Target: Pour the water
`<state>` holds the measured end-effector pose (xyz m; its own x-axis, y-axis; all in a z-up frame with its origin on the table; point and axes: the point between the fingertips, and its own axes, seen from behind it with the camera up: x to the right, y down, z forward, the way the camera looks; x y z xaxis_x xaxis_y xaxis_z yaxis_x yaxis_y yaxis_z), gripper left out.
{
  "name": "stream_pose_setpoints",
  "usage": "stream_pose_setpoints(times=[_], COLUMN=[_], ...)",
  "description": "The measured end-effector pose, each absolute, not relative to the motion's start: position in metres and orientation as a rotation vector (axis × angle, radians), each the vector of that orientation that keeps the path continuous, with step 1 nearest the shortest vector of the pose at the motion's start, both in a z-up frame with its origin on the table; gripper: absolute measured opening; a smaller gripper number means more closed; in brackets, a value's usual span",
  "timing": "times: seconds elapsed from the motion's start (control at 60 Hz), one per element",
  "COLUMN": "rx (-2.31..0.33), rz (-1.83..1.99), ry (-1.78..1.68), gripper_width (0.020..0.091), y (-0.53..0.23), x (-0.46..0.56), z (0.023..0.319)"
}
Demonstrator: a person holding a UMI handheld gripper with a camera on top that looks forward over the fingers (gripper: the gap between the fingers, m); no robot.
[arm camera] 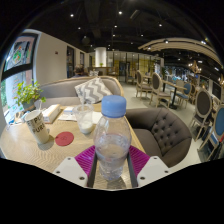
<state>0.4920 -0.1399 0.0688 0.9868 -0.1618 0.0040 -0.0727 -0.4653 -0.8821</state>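
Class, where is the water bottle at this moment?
In the gripper view, the water bottle stands upright between the gripper fingers, with the white cup just beyond it to the left.

No lettering on the bottle (pixel 112 140) is legible.

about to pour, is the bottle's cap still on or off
On. The bottle stands upright between the gripper fingers, its blue cap seated on top.
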Motion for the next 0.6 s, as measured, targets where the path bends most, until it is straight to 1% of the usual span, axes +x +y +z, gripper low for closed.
stream_pose_setpoints(times=[0.067, 0.117, 0.15, 0.167, 0.2, 0.217, 0.317, 0.333, 0.35, 0.5, 0.6], rx=[-2.043, -2.034, -2.030, -2.027, -2.027, -2.026, -2.031, -2.032, -2.031, -2.038, -2.027], rz=[-0.114, -0.118, -0.120, -0.119, -0.121, -0.123, -0.130, -0.132, -0.140, -0.198, -0.277], ry=[0.153, 0.146, 0.147, 0.145, 0.140, 0.137, 0.132, 0.130, 0.131, 0.124, 0.101], gripper_width=[0.0472, 0.0420, 0.0409, 0.0378, 0.0372, 0.0353, 0.0352, 0.0322, 0.0319, 0.0319, 0.0319], y=[-0.138, -0.137, -0.136, -0.136, -0.136, -0.136, -0.134, -0.133, -0.133, -0.131, -0.125], x=[0.491, 0.490, 0.490, 0.489, 0.489, 0.489, 0.489, 0.489, 0.489, 0.492, 0.491], z=[0.069, 0.069, 0.069, 0.069, 0.069, 0.069, 0.069, 0.069, 0.070, 0.075, 0.092])
